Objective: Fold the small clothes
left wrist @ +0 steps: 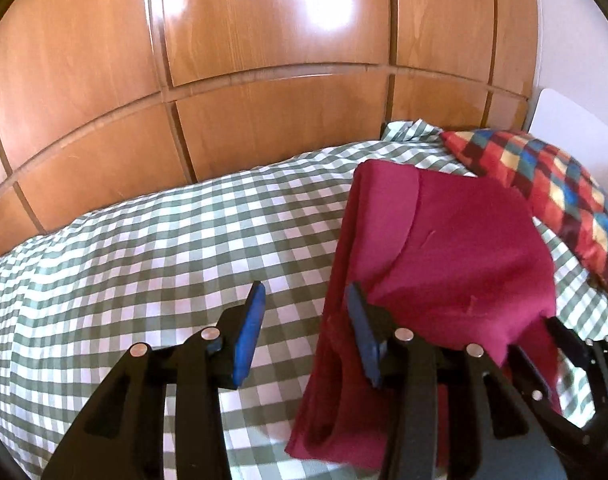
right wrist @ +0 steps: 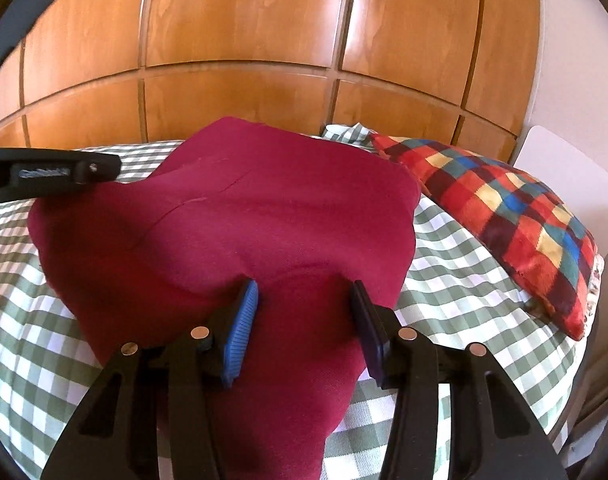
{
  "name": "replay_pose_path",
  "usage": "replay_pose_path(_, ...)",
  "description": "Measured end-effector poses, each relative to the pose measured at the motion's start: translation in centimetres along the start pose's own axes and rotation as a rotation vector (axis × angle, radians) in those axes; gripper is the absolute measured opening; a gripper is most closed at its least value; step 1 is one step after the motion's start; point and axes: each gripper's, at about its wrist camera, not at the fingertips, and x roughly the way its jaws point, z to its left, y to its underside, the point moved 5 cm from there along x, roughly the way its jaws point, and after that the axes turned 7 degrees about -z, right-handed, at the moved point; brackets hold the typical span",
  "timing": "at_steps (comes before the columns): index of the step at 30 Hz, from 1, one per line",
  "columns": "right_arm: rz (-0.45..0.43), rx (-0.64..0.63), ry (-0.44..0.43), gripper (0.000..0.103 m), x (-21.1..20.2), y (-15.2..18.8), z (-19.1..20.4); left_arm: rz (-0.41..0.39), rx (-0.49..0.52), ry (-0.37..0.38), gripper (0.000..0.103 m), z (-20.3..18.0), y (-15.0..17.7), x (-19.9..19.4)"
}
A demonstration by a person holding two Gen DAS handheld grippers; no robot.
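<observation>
Crimson garment (right wrist: 232, 216) is lying on the green-checked bed cover (left wrist: 144, 240), partly folded, with a doubled band along its edge away from the patchwork pillow (right wrist: 504, 216). Its near end is hanging over the bed's front edge.

Right gripper (right wrist: 304, 320) is straddling that near end: jaws standing partway apart, cloth humped between them, pads seemingly not pinching it. Left gripper (left wrist: 304, 320) is sitting at the garment's doubled edge, on the side away from the pillow; jaws partway apart, one blue pad (left wrist: 360, 328) seemingly lying against the cloth, the other over bare cover. Neither appears to be holding anything.

Risks, as judged:
- Right gripper closing on the hump is likely taking several layers, or cover along with cloth, dragging the fold crooked.
- Left gripper, half off the cloth, may be catching only the top layer, so the doubled band peels open on lifting.
- Overhanging end could be sliding the garment off the bed, away from the pillow, if released unevenly.
</observation>
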Motion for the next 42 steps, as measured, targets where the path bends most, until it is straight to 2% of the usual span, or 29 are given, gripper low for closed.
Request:
replay_pose_path(6, 0.026, 0.013, 0.018, 0.047, -0.2, -0.1, 0.1, -0.003, -0.005, 0.013, 0.042, -0.1, 0.5, -1.1)
replay_pose_path(9, 0.047, 0.015, 0.028, 0.048, -0.1, -0.2, 0.2, 0.040, 0.042, -0.021, 0.043, -0.4, 1.4, 0.0)
replay_pose_path(12, 0.068, 0.004, 0.045, 0.050, -0.1, -0.5, 0.4, 0.070, 0.031, -0.024, 0.043, -0.1, 2.0, 1.2)
replay_pose_path(13, 0.075, 0.000, 0.051, 0.051, -0.2, -0.6, 0.4, 0.069, 0.025, -0.019, 0.043, 0.0, 1.9, 1.0)
replay_pose_path(16, 0.097, 0.045, 0.057, 0.071, -0.7, -1.2, -0.4, 0.054, -0.004, 0.002, 0.043, 0.3, 1.7, -0.3)
replay_pose_path(17, 0.105, 0.076, 0.043, 0.082, -1.0, -1.4, -0.7, 0.040, -0.018, 0.016, 0.046, 0.6, 1.7, -1.1)
replay_pose_path(19, 0.109, 0.143, 0.040, 0.084, -1.8, -1.8, -1.4, 0.014, -0.040, 0.019, 0.055, 1.1, 1.7, -2.5)
replay_pose_path(22, 0.083, 0.178, 0.088, 0.094, -3.5, -2.3, -1.7, -0.017, -0.070, 0.034, 0.060, 1.8, 2.3, -4.7)
replay_pose_path(27, 0.073, 0.244, 0.140, 0.098, -6.0, -2.0, -1.3, -0.051, -0.086, 0.021, 0.075, 2.7, 4.0, -7.7)
replay_pose_path(33, 0.022, 0.229, 0.198, 0.099, -8.3, -2.0, -1.0, -0.076, -0.105, 0.008, 0.084, 3.3, 5.5, -10.3)
replay_pose_path(35, 0.014, 0.229, 0.213, 0.099, -8.7, -2.0, -1.0, -0.090, -0.094, -0.004, 0.091, 2.9, 5.6, -11.1)
replay_pose_path(42, 0.012, 0.255, 0.216, 0.099, -9.6, -1.4, -1.1, -0.127, -0.078, -0.022, 0.099, 2.1, 5.2, -12.6)
